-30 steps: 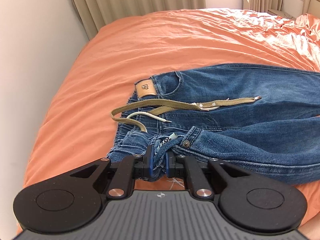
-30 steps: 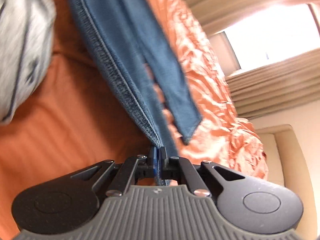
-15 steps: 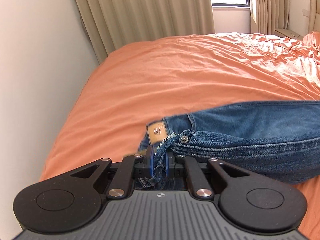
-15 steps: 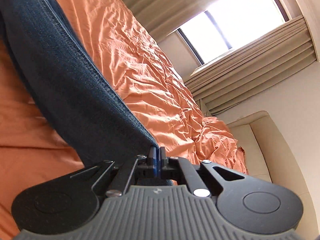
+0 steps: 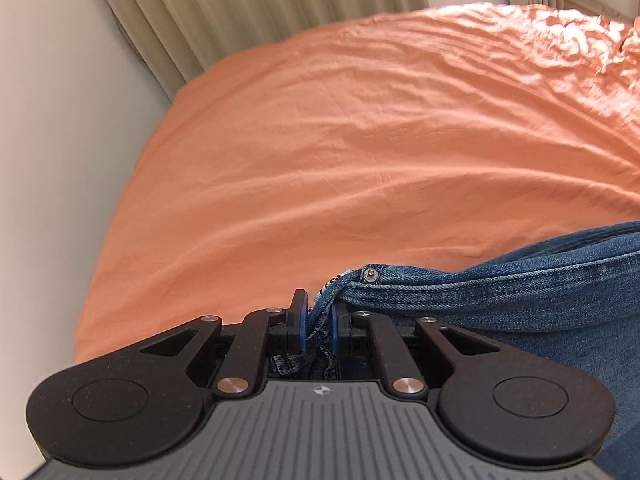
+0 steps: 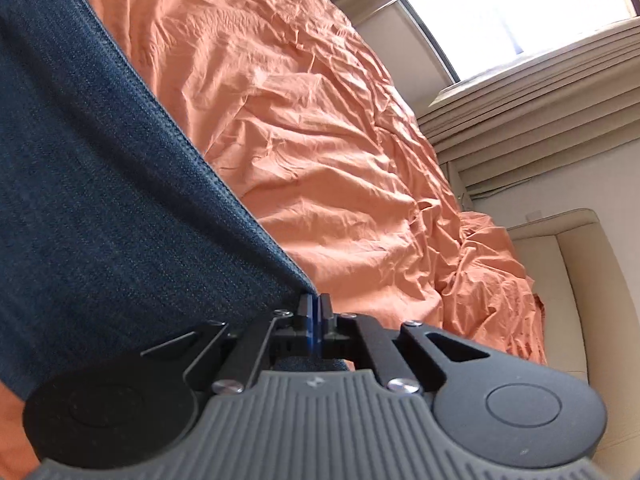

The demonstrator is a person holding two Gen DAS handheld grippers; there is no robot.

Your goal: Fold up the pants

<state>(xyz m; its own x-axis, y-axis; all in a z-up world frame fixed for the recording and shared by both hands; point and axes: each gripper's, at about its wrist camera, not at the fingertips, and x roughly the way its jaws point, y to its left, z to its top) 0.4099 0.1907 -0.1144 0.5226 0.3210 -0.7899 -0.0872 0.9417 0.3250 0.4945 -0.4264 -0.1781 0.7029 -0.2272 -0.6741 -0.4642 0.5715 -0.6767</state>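
The blue denim pants are held over the orange bed. My left gripper is shut on the bunched waistband by the metal button, and the denim stretches off to the right. In the right wrist view my right gripper is shut on the edge of a pant leg, which fills the left side of the view with its stitched hem seam running up and left. The rest of the pants is hidden from both views.
The orange bedsheet spreads ahead, smooth at the left and rumpled toward the headboard. A white wall and beige curtains border the bed's left and far side. A bright window lies beyond.
Both grippers have lifted the pants and carried them over the bed. The waistband, belt and leather patch have dropped out of the left view. The right view has tilted toward the window.
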